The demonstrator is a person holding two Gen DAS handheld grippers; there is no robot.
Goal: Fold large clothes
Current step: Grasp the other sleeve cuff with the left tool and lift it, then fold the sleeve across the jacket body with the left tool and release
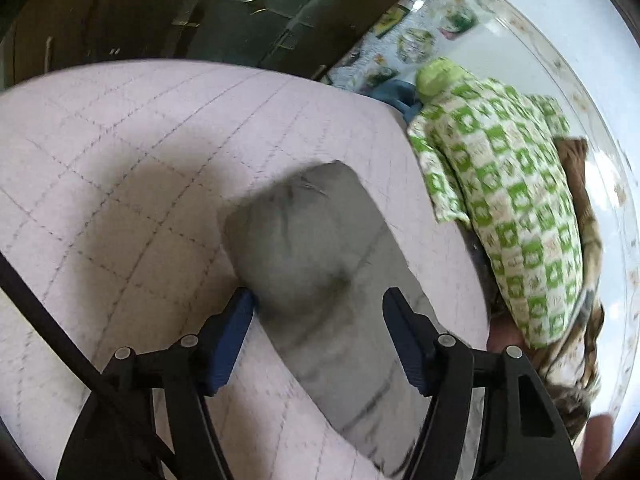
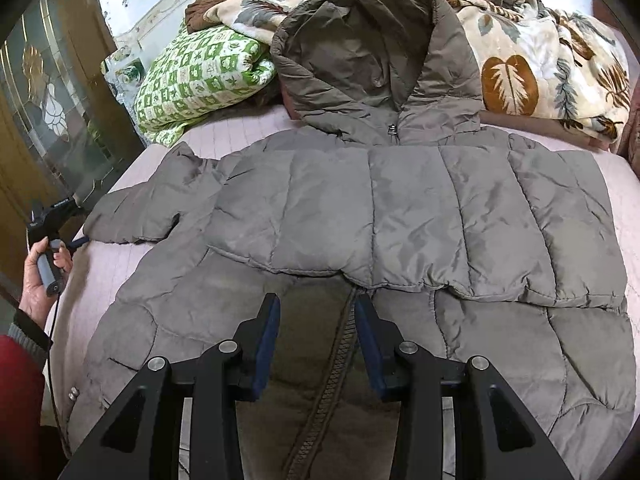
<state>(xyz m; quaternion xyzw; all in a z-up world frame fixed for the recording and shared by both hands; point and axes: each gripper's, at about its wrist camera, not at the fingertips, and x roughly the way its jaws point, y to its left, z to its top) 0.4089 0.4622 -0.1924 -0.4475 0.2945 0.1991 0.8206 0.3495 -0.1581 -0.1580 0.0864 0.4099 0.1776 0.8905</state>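
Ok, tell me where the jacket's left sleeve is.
In the right wrist view the sleeve lies at the left on the pink bed cover, below the green checked pillow.

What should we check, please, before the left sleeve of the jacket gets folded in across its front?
1. Left claw astride the sleeve cuff: ok, cuff between the open jaws, not yet pinched.
2. Right claw steadying the jacket: cannot tell; it sits open over the zipper, contact unclear.
3. Jacket front spread flat on the bed cover: ok.
4. Hood flat: not ok, propped against the leaf-print blanket.
5. Green checked pillow clear of the sleeve: ok.
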